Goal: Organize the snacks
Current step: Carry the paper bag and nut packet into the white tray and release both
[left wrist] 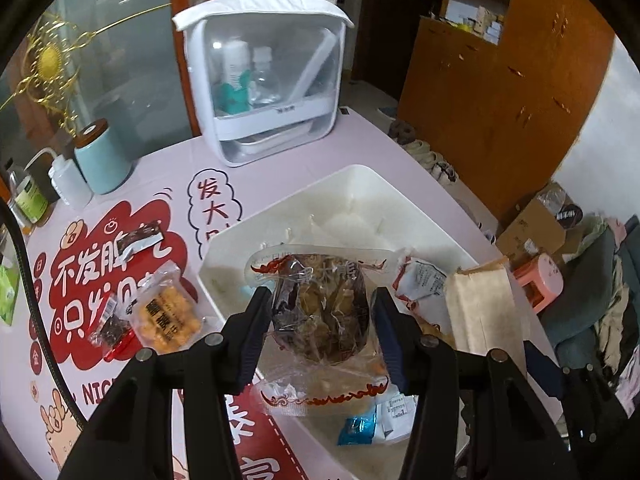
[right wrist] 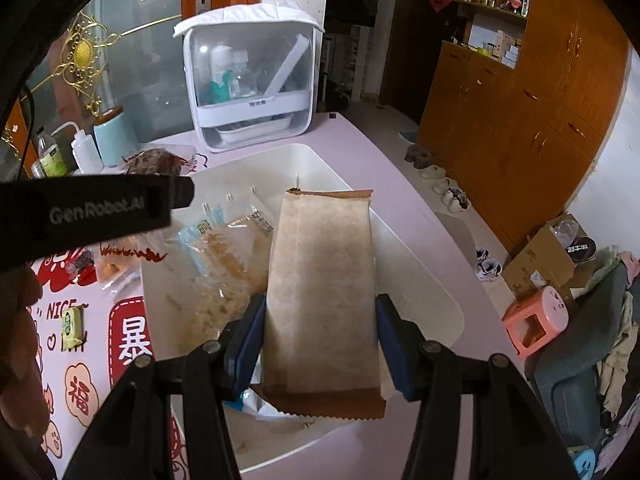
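Note:
My left gripper (left wrist: 320,312) is shut on a clear packet of dark brown snack (left wrist: 320,312) and holds it above the white bin (left wrist: 360,184). My right gripper (right wrist: 320,328) is shut on a tan paper snack packet (right wrist: 324,288), also above the white bin (right wrist: 420,280); that packet shows in the left wrist view (left wrist: 484,312) too. Several packets (right wrist: 224,256) lie in the bin. On the table left of the bin lie an orange snack packet (left wrist: 166,316), a dark wrapper (left wrist: 142,240) and a red-and-dark packet (left wrist: 112,332). A small green packet (right wrist: 73,326) lies near the front.
A white clear-fronted storage case (left wrist: 272,80) stands at the back of the pink table (left wrist: 400,148). A blue canister (left wrist: 102,160), a squeeze bottle (left wrist: 70,184) and a green-labelled jar (left wrist: 28,196) stand back left. To the right, off the table, are wooden cabinets, shoes, a cardboard box and a pink stool (right wrist: 536,320).

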Demonstrator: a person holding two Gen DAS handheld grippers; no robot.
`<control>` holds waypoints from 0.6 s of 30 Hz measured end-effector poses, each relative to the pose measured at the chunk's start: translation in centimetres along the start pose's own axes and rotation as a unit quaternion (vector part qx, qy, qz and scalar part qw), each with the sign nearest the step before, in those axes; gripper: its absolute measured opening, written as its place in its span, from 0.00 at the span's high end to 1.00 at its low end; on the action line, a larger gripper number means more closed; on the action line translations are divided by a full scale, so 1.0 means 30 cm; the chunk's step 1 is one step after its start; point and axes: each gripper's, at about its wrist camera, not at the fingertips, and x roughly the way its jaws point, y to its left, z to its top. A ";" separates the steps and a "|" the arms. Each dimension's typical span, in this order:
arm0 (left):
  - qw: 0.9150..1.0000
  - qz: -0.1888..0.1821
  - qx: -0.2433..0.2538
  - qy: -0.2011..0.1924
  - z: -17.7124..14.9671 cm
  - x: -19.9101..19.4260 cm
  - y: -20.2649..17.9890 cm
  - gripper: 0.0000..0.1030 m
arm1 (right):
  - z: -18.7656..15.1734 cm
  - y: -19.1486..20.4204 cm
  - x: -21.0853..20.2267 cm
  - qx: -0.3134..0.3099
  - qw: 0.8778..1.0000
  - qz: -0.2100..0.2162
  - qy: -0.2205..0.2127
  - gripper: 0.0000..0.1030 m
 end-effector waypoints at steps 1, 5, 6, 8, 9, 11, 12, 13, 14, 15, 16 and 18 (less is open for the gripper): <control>1.000 0.000 0.002 0.001 0.000 0.006 -0.008 0.48 | -0.003 -0.004 0.006 0.003 1.000 0.003 0.003 0.47; 1.000 -0.002 0.004 0.002 -0.003 0.018 -0.021 0.33 | -0.008 -0.012 0.035 0.006 1.000 0.019 0.018 0.45; 1.000 -0.005 0.003 0.001 -0.001 0.017 -0.019 0.17 | -0.011 -0.007 0.037 0.001 1.000 0.015 0.017 0.44; 1.000 -0.009 -0.002 -0.011 0.001 0.003 -0.011 0.11 | -0.015 0.006 0.033 -0.009 1.000 -0.001 0.010 0.40; 1.000 -0.016 0.000 -0.012 0.001 -0.001 -0.009 0.11 | -0.016 0.012 0.031 -0.014 1.000 -0.006 0.006 0.34; 1.000 -0.024 0.004 -0.002 0.000 0.001 -0.005 0.11 | -0.016 0.024 0.023 -0.023 1.000 -0.009 0.000 0.28; 1.000 -0.022 0.003 0.002 -0.004 0.003 -0.002 0.11 | -0.014 0.027 0.021 -0.024 1.000 -0.009 -0.001 0.28; 1.000 -0.022 0.002 0.003 -0.006 0.000 0.000 0.11 | -0.016 0.033 0.016 -0.026 1.000 -0.008 -0.004 0.28; 1.000 -0.023 0.002 0.005 -0.010 0.000 0.003 0.11 | -0.016 0.037 0.014 -0.027 1.000 -0.008 -0.005 0.28; 1.000 -0.023 0.001 0.008 -0.014 -0.002 0.006 0.11 | -0.016 0.041 0.011 -0.027 1.000 -0.007 -0.005 0.28; 1.000 -0.022 0.000 0.009 -0.019 -0.006 0.010 0.11 | -0.018 0.043 0.007 -0.027 1.000 -0.007 -0.005 0.28; 1.000 -0.020 -0.004 0.008 -0.027 -0.018 0.021 0.11 | -0.021 0.047 0.002 -0.026 1.000 -0.006 -0.004 0.28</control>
